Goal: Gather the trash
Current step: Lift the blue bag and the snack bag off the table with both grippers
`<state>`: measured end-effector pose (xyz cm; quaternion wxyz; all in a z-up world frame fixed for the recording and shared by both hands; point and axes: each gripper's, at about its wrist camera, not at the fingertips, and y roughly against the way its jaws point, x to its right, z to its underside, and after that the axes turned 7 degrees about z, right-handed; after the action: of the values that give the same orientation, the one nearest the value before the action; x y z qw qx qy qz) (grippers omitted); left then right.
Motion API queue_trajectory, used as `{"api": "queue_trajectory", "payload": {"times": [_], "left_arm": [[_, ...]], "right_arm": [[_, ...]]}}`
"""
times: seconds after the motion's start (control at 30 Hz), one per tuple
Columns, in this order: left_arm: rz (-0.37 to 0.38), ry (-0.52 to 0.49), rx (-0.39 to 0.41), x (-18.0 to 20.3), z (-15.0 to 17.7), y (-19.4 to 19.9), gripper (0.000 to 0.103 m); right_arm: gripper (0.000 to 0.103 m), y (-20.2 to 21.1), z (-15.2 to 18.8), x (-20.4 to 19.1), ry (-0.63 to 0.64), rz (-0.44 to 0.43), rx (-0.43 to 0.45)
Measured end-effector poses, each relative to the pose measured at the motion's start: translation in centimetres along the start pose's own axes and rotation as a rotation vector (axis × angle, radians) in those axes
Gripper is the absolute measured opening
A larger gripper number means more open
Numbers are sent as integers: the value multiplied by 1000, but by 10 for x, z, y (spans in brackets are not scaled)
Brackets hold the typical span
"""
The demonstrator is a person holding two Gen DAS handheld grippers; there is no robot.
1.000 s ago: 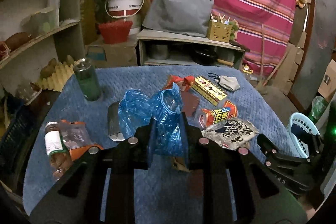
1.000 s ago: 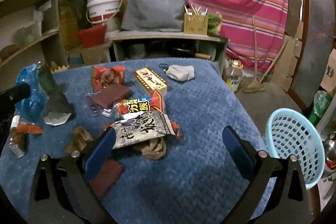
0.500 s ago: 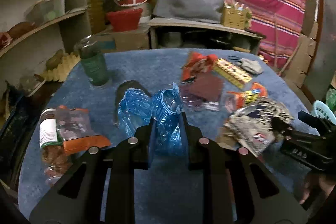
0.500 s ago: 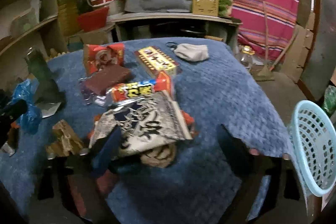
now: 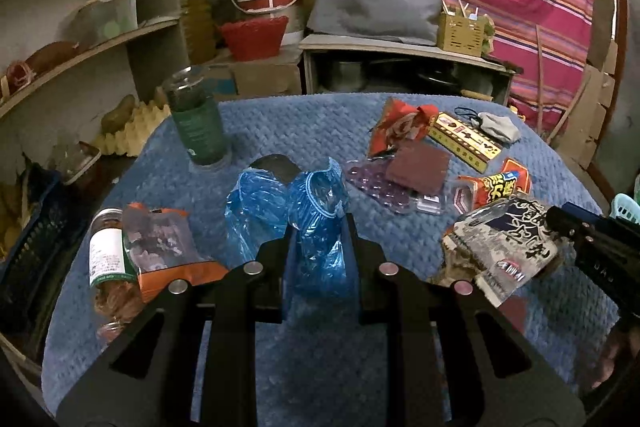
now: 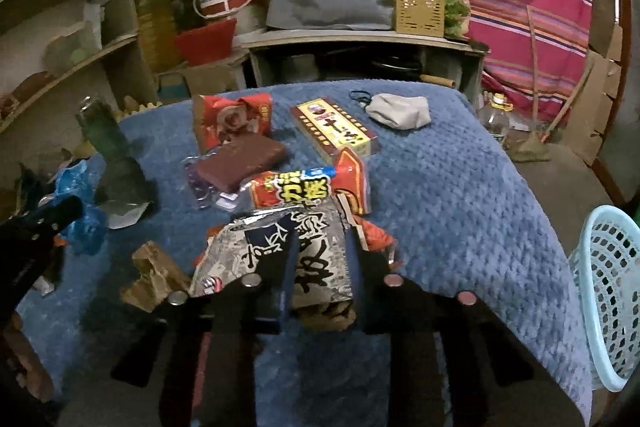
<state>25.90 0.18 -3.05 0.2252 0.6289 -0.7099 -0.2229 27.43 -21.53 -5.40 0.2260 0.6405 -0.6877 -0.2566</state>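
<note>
Table cover (image 6: pixel 460 187): blue quilted cloth, wrappers scattered across it.
Basket (image 6: pixel 608 291): pale blue plastic mesh, off the table's right edge, apart from the litter.
Silver wrapper (image 6: pixel 280 251): crinkled foil packet with black lettering, near edge of the litter pile, lying over a red-orange packet (image 6: pixel 296 187).
Right gripper (image 6: pixel 320 279): jaws closing narrow, the silver wrapper pinched between the fingers.
Blue plastic bag (image 5: pixel 316 227): translucent, crumpled, standing up off the cloth.
Left gripper (image 5: pixel 320 259): narrow, clamped on the blue plastic bag.
Nearby: yellow box (image 6: pixel 334 131), brown pouch (image 6: pixel 240 161), green bottle (image 5: pixel 198 123), labelled jar (image 5: pixel 108 259) on its side.
Crowding: a brown scrap (image 6: pixel 154 277) lies just left of the right gripper.
</note>
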Motion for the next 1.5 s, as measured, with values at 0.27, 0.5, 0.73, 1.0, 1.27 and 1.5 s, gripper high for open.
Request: {"api": "queue_trajectory", "payload": {"times": [0.27, 0.5, 0.73, 1.0, 1.27, 1.5], "left_arm": [[0, 32, 5, -2, 2, 3, 20], [-7, 23, -4, 0, 4, 2, 21], [3, 24, -17, 0, 5, -2, 21], [7, 18, -17, 0, 6, -2, 21], [14, 26, 8, 2, 1, 6, 20], [21, 28, 76, 14, -17, 45, 20]], "right_arm": [[19, 9, 7, 2, 15, 32, 23], [74, 2, 13, 17, -30, 53, 0], [41, -16, 17, 17, -76, -50, -64], [21, -5, 13, 18, -73, -53, 0], [14, 27, 8, 15, -53, -116, 103], [13, 68, 2, 37, -90, -160, 161]]}}
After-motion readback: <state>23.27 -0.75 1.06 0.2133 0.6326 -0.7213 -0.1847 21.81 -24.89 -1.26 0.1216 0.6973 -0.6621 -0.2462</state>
